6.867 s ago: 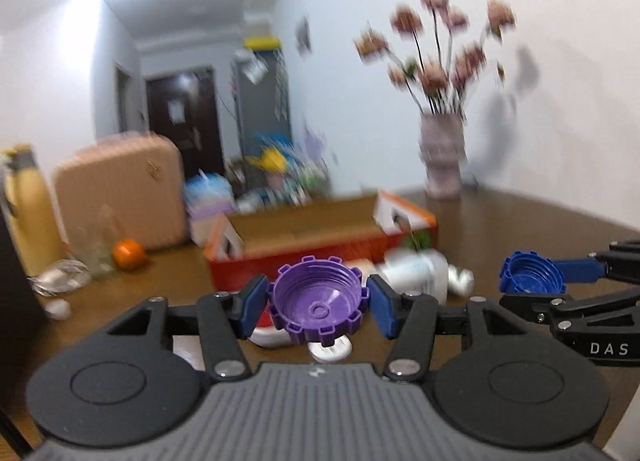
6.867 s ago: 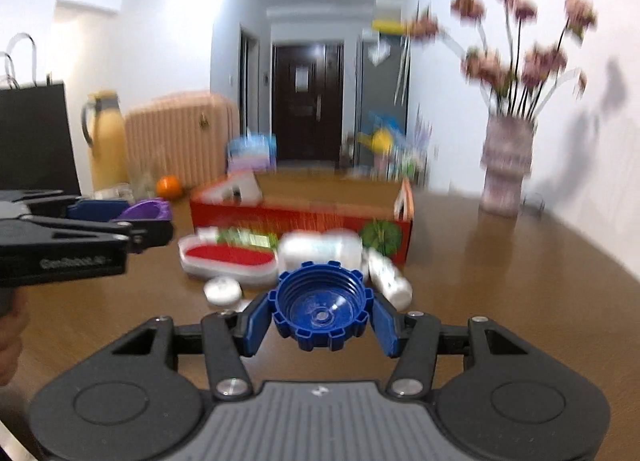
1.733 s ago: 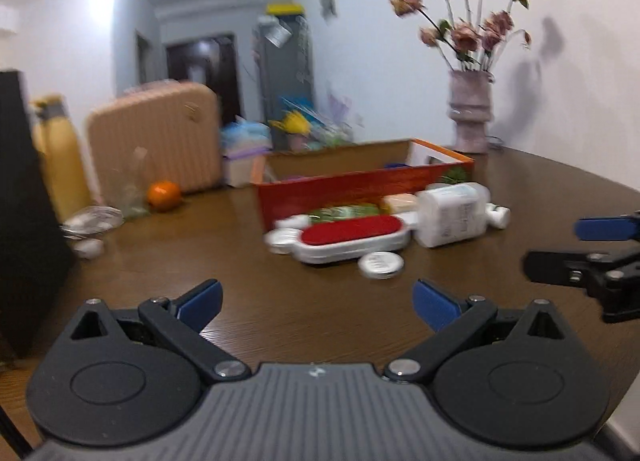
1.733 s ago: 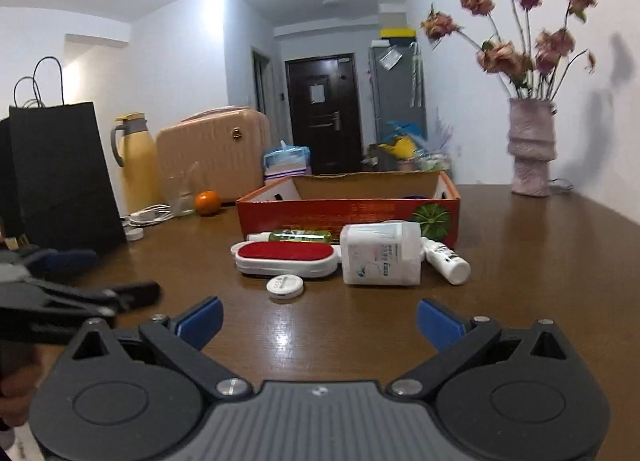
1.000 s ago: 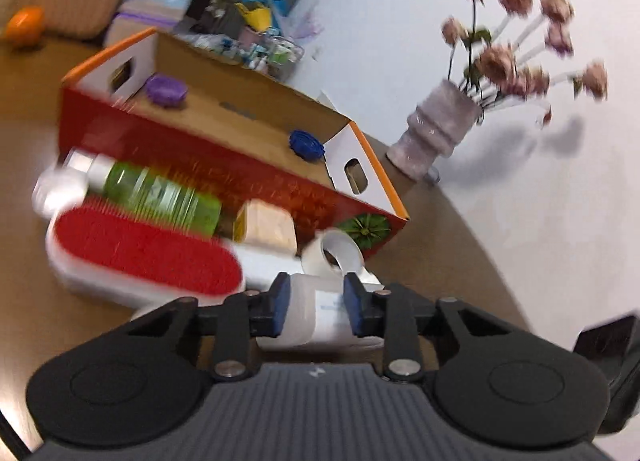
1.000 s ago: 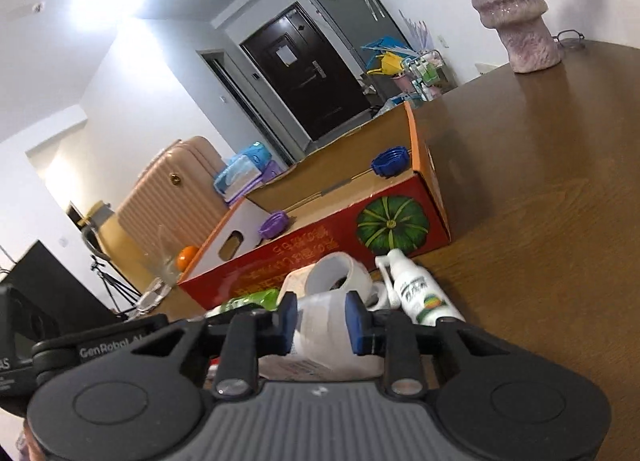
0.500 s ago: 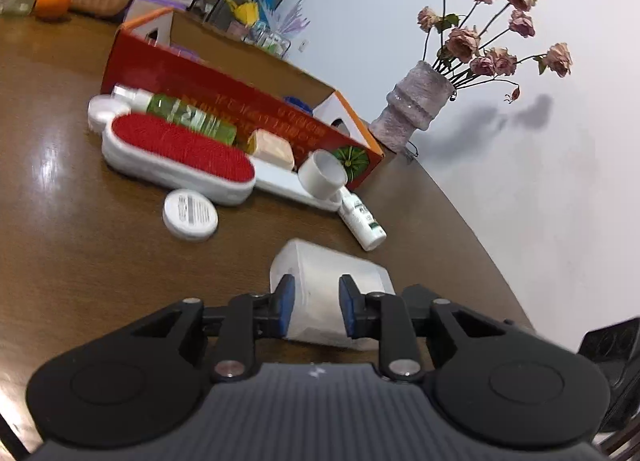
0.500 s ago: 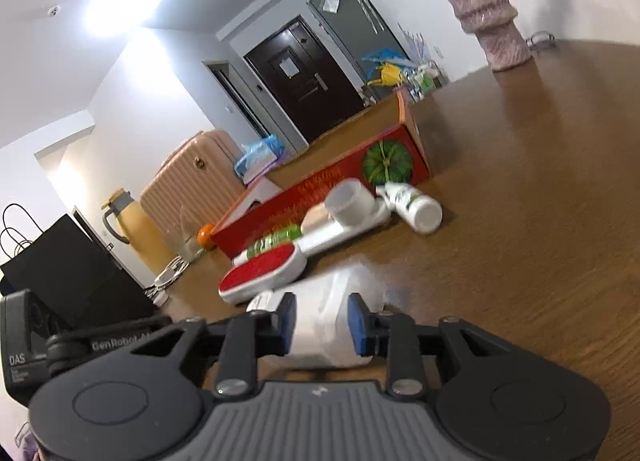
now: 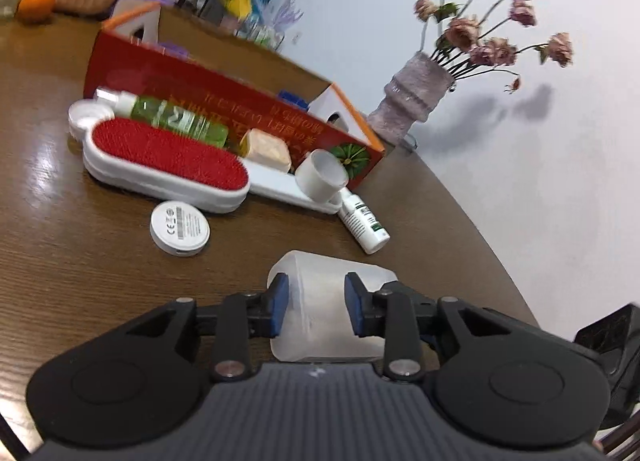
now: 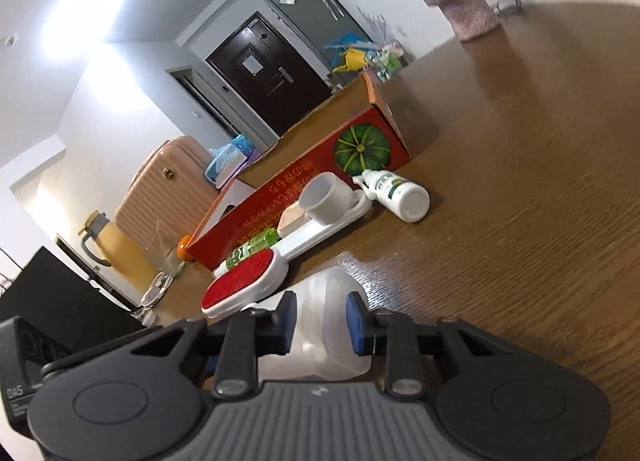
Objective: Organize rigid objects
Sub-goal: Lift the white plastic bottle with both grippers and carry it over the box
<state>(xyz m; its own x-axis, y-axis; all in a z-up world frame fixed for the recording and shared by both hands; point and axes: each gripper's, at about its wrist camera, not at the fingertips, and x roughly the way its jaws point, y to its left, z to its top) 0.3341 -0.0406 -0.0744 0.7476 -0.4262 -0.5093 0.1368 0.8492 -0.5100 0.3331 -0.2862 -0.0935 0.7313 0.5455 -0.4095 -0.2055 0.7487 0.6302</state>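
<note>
1. White plastic bottle, translucent, low over the wooden table, on the near side of the clutter; touching the tabletop or just clear of it, hard to tell.
2. Caught between the blue pads of the left gripper: jaws nearly closed, just eased a touch wider, pads pressing the bottle's two sides.
3. Gripped likewise by the right gripper from another angle: jaws narrow and just closing further, bottle between them.
4. Long axis seemingly running forward along the fingers, away from both cameras; neither hand nearer, both already on it.
5. Just beyond: a round white disc, a small white spray bottle and a red-faced lint brush, all lying flat.
6. Farther back, well apart from the held bottle, the open red cardboard box, the likely destination, straight past that row of loose items.
</note>
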